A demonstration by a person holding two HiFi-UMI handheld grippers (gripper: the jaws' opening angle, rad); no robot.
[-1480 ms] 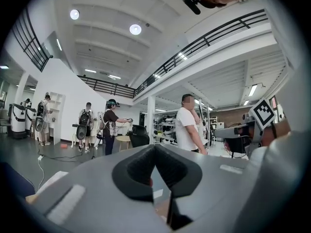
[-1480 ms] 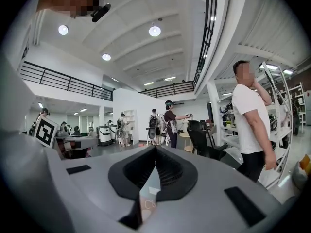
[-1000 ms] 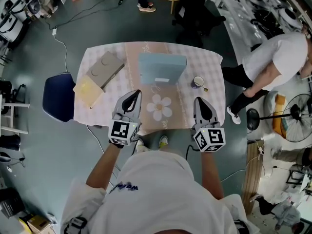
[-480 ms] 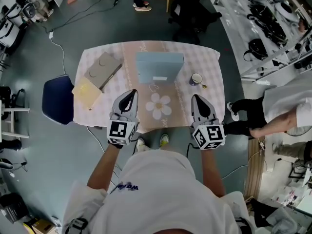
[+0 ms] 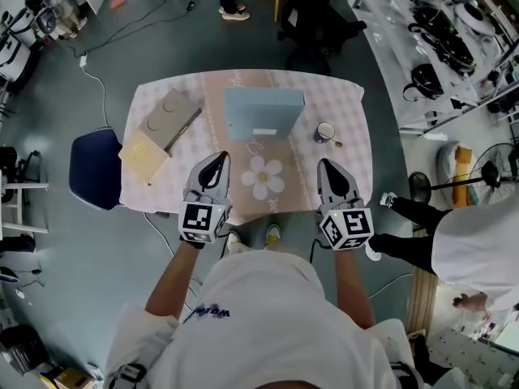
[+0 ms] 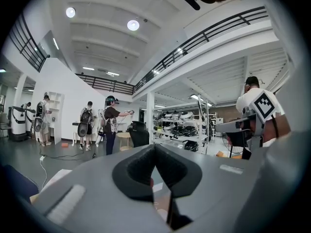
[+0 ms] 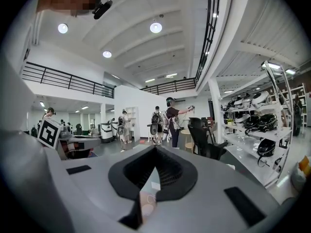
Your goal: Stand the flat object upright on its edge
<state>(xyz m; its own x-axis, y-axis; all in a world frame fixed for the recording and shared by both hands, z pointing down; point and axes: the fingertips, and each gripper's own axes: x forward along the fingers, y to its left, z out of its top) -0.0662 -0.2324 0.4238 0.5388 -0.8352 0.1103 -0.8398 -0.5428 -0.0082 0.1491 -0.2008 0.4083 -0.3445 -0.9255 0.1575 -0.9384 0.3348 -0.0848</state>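
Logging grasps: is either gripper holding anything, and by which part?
Nothing is held: the left gripper and right gripper are both shut and empty.

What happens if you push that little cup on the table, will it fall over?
The cup looks small and stands upright, so it is probably light; a high push might tip it, a low one may just slide it on the tablecloth. It is round, so once tipped it could roll, and the tablecloth's right edge is close.
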